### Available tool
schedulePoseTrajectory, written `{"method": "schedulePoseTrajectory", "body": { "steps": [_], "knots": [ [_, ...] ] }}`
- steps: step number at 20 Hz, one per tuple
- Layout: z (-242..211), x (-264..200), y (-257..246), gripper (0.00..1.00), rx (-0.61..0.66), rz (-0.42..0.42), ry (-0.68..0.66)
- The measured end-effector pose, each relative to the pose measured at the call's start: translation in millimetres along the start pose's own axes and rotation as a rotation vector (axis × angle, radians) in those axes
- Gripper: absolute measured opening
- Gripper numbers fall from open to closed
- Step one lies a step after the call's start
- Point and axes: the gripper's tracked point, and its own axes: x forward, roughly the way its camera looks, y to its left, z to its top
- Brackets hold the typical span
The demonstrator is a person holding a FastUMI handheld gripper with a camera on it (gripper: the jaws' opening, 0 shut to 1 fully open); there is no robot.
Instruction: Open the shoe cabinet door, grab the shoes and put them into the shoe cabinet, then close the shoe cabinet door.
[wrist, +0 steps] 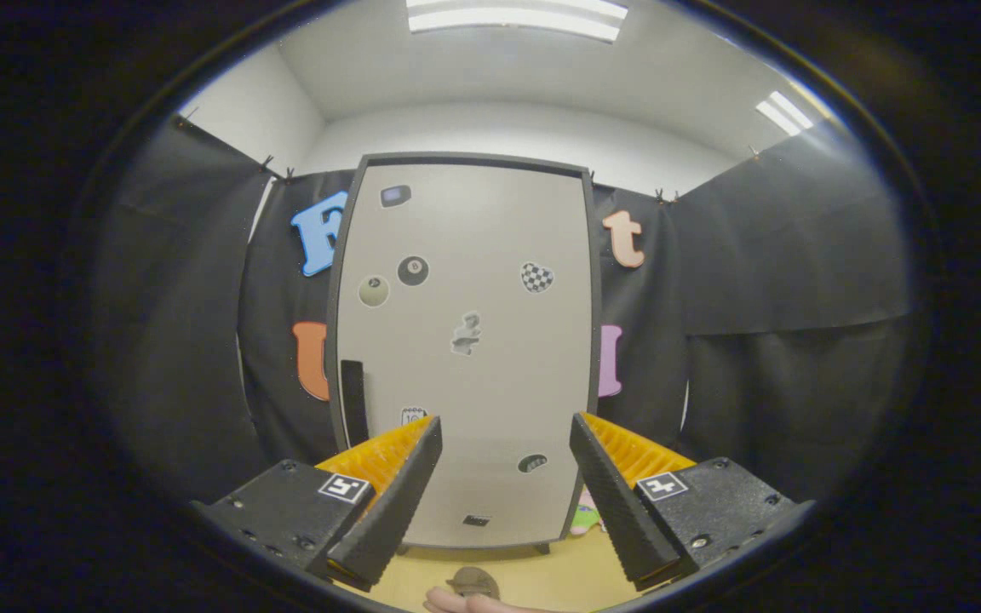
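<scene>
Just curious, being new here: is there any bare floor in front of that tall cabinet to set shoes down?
A bare strip of yellowish wooden floor lies before the closed, sticker-dotted grey shoe cabinet, between the open gripper fingers. It is crowded nearest: a small brown object and a hand. Something colourful sits by the cabinet's corner.

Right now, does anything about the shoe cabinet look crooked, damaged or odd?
Nothing stands out. The shoe cabinet door is shut and sits square, with stickers scattered on it and its dark handle near the left edge. The gripper is open ahead of it, holding nothing.
</scene>
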Motion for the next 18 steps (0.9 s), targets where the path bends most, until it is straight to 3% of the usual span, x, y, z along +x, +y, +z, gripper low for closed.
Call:
{"method": "schedulePoseTrajectory", "body": {
  "steps": [10, 14, 18],
  "knots": [
    [-4, 96, 40, 0.99, 0.011, 0.043, 0.027],
    [-22, 132, 85, 0.99, 0.047, 0.162, 0.065],
    [-36, 139, 121, 0.99, 0.09, 0.262, 0.085]
  ]
}}
